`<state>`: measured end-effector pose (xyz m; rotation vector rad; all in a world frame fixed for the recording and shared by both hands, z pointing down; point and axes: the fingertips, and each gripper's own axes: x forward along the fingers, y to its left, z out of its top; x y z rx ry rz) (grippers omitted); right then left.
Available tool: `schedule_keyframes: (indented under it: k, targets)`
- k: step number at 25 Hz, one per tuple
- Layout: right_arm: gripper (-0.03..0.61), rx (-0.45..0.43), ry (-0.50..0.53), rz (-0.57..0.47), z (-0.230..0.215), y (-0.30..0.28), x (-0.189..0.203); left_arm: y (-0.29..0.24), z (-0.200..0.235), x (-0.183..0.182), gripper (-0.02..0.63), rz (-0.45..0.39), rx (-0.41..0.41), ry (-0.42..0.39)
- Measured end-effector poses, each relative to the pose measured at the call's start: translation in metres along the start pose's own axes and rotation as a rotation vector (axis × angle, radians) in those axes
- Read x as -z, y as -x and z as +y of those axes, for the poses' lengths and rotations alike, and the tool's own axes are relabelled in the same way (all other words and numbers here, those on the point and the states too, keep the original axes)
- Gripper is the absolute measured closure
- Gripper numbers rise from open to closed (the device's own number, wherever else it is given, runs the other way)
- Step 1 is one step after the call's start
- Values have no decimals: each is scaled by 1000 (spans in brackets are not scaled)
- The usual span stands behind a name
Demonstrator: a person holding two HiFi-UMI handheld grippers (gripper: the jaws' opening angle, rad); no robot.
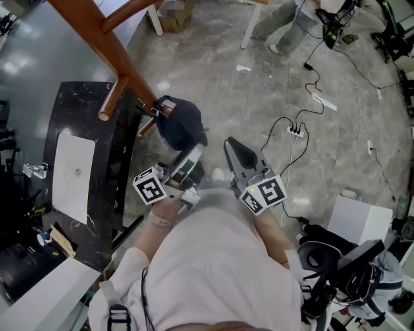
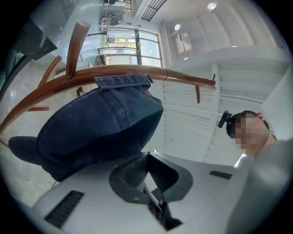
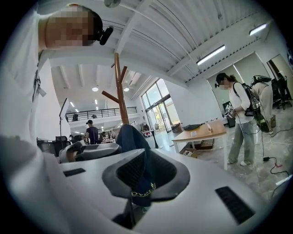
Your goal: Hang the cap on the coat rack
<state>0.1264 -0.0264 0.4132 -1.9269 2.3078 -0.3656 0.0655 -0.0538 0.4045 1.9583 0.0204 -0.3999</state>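
Dark blue cap (image 1: 180, 123) on a peg of the brown coat rack (image 1: 97, 29), right gripper (image 3: 141, 180) pinching its cloth, left gripper (image 2: 149, 156) closed up just below the cap.

Rack (image 1: 90, 26) cut off by top edge, cap (image 3: 129, 137) mostly hidden behind right tongs (image 3: 143, 157), its yellow print unreadable

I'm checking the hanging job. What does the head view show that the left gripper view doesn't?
Head view only: the right gripper, the black table and a power strip on the floor. Left gripper view only: a ceiling light and white wall panels. Both: the cap hanging on the coat rack.
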Motion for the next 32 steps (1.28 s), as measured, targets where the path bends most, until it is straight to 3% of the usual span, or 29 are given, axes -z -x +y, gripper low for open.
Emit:
schedule_keyframes:
  k: [10,32]
  targets:
    - [541,-38,39,11,3,-9,-2,6,5,-6,606,-35,-16,16]
    - [541,-63,15,33,4,-13,7,14,9,-5,606,-58,-41,9]
